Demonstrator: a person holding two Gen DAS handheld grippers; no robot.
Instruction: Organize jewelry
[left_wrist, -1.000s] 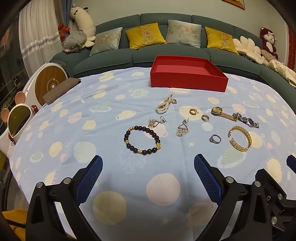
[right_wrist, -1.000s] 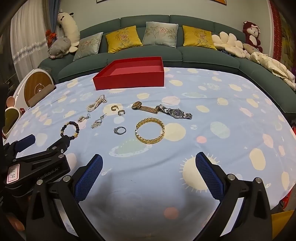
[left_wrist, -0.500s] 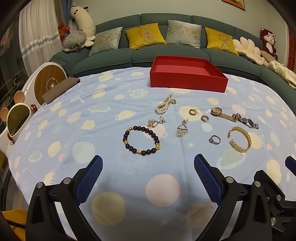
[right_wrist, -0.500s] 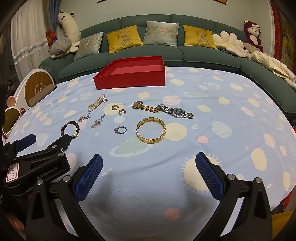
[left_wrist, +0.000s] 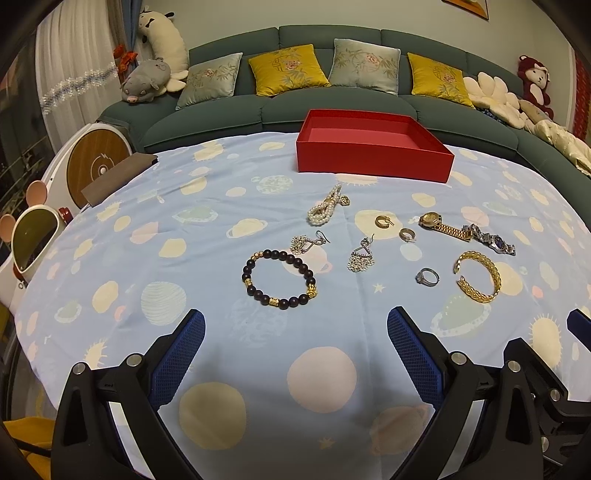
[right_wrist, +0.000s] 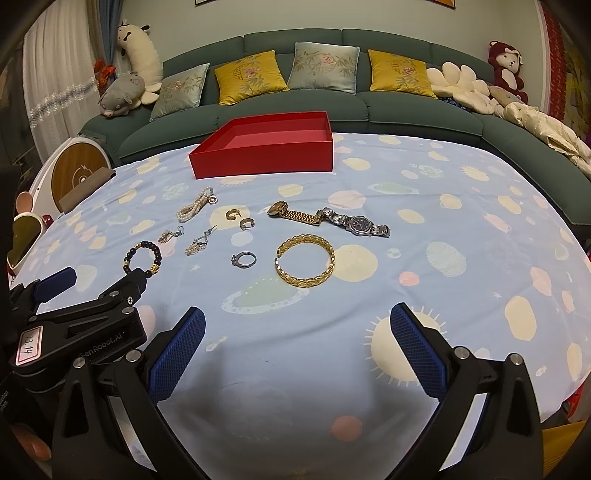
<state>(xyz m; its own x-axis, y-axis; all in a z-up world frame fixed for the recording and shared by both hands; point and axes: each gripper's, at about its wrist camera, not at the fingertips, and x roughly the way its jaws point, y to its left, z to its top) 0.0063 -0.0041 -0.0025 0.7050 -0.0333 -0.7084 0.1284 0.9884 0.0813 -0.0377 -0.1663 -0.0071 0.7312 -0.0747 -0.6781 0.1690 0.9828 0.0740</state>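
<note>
Hardly anything has changed over the last second. The left gripper (left_wrist: 295, 343) and the right gripper (right_wrist: 297, 345) still hover low over the near edge of the planet-print tablecloth (left_wrist: 207, 258), fingers spread wide and holding nothing; both views have drifted only slightly. The jewelry lies where it was: the dark beaded bracelet (left_wrist: 279, 278) just ahead of the left gripper, the gold cuff (right_wrist: 306, 265) ahead of the right, the ring (right_wrist: 243, 260) between them. The red box (left_wrist: 373, 146) sits beyond, unmoved.
</note>
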